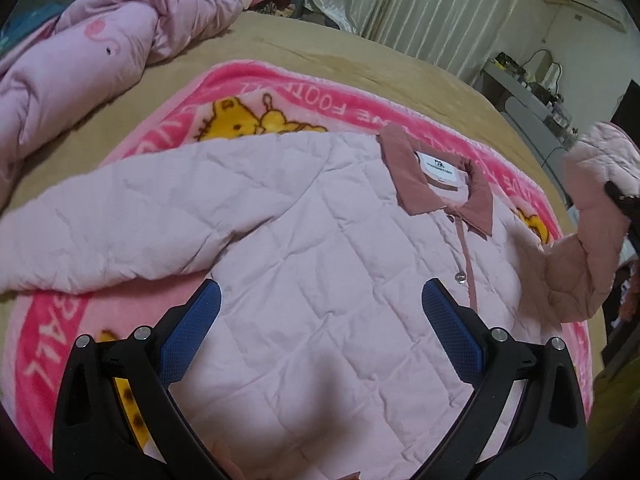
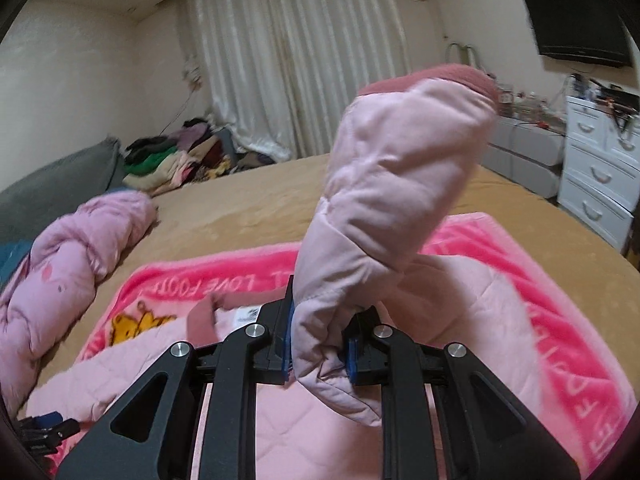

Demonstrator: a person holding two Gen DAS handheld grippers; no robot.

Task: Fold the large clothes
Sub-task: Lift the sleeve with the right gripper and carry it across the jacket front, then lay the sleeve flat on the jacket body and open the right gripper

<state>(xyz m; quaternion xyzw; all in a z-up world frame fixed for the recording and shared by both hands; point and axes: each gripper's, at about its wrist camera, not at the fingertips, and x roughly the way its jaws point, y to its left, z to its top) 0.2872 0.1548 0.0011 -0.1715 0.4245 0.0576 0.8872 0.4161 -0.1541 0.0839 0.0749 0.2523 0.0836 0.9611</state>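
We see the pale pink quilted jacket lying front-up on a pink cartoon blanket spread over the tan bed. Our left gripper hangs above its chest, blue pads spread wide, touching nothing. Our right gripper pinches one sleeve, lifted upright above the blanket, cuff uppermost

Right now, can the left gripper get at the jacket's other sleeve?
Probably yes. The left gripper hangs open above the jacket, and the flat sleeve lies uncovered to its left with nothing between.
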